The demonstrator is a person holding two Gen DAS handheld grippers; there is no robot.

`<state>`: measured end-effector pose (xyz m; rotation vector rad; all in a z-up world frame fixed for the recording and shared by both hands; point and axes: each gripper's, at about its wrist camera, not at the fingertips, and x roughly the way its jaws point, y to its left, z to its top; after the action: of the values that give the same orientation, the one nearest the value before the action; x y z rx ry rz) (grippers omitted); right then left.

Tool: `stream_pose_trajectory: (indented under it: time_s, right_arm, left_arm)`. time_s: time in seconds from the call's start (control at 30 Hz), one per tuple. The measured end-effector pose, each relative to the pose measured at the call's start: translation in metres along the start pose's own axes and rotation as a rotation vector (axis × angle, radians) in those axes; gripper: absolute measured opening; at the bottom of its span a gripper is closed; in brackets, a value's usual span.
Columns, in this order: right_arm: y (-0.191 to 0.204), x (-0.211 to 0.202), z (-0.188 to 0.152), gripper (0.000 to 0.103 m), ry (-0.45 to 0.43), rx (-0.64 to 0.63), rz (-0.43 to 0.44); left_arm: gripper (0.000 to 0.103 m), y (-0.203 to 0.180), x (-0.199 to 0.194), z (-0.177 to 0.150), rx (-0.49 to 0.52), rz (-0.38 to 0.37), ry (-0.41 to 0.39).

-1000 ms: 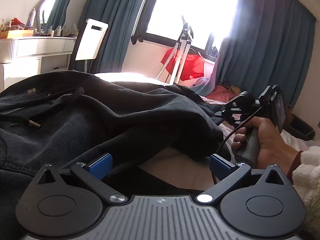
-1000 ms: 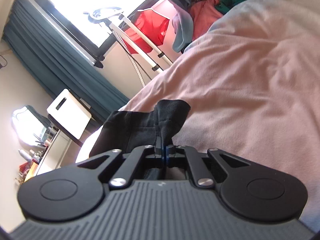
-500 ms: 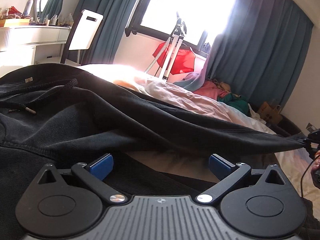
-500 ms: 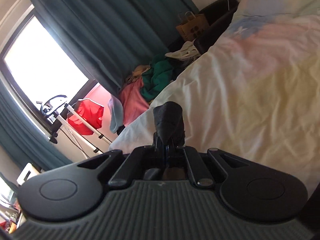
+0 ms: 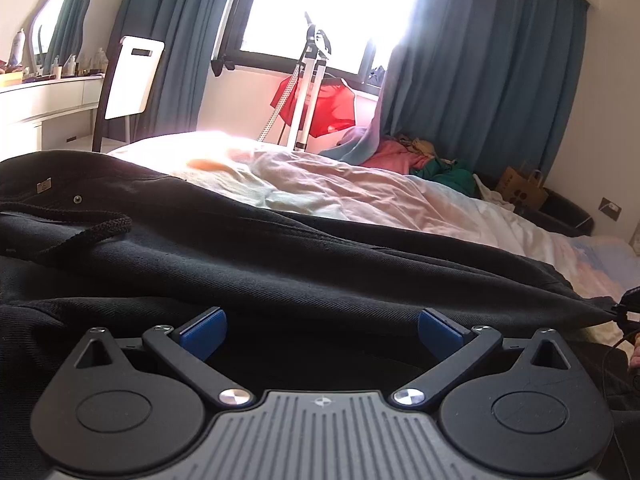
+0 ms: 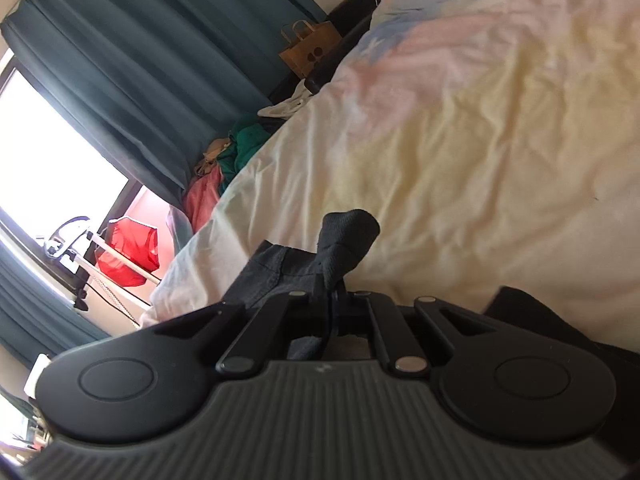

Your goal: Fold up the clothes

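Note:
Black trousers with a drawstring lie spread over the bed, waistband at the left. One leg is drawn out taut to the far right. My left gripper is open just above the dark cloth, nothing between its blue pads. My right gripper is shut on the black cuff of that leg, which sticks up past the fingertips over the pale bedding. In the left wrist view the right gripper shows only as a sliver at the right edge.
The pastel duvet covers the bed. A clothes pile and a paper bag lie beyond it, by the blue curtains. A white chair, a dresser and a steamer stand are at the window side.
My right gripper has pulled the trouser leg out to the right, away from the bunched pile, so the leg now lies stretched and flatter. My left gripper stayed open in place.

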<state>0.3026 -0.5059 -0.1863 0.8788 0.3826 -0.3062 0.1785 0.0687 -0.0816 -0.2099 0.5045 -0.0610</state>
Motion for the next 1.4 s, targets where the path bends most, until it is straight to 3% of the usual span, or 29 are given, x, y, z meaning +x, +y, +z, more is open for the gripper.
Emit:
stream_pose_trajectory:
  time_s: [0.17,0.27,0.4,0.57,0.67,0.87,0.93,1.07,1.2,1.27,1.4]
  right_arm:
    - [-0.034,-0.008,-0.016,0.005,0.028,0.094,-0.023]
    - [-0.036,-0.010,-0.019,0.005,0.048,0.114,-0.037]
    - [-0.019,-0.021,-0.022,0.009,0.067,0.000,-0.089]
    - [0.016,-0.056,-0.029,0.009,0.059,-0.179,-0.143]
    - [0.036,-0.085,-0.032,0.009,0.045,-0.267,-0.155]
    - [0.073,-0.159,-0.052,0.009,0.083,-0.409,-0.006]
    - [0.089,-0.186,-0.066,0.009,0.134,-0.465,0.076]
    - [0.116,-0.238,-0.106,0.009,0.148,-0.611,0.185]
    - [0.122,-0.276,-0.129,0.009,0.164,-0.668,0.305]
    - [0.117,-0.289,-0.134,0.009,0.159,-0.653,0.337]
    - [0.112,-0.295,-0.141,0.009,0.168,-0.677,0.320]
  left_arm:
    - [0.103,-0.017,-0.003,-0.009,0.044,-0.024,0.013]
    - [0.103,-0.025,-0.004,-0.016,0.084,-0.030,0.020]
    - [0.103,-0.033,-0.010,-0.022,0.125,-0.025,0.031]
    - [0.103,-0.036,-0.035,-0.008,0.175,0.065,-0.040]
    - [0.103,-0.029,-0.054,0.001,0.137,0.064,-0.060]
    - [0.103,-0.019,-0.101,-0.001,0.111,0.063,-0.061]
    - [0.103,-0.022,-0.121,-0.007,0.143,0.072,-0.071]
    - [0.103,-0.030,-0.154,-0.018,0.202,0.081,-0.098]
    - [0.103,-0.032,-0.174,-0.025,0.206,0.100,-0.100]
    - [0.103,-0.031,-0.183,-0.030,0.210,0.107,-0.099]
    - [0.103,-0.026,-0.191,-0.036,0.207,0.113,-0.080]
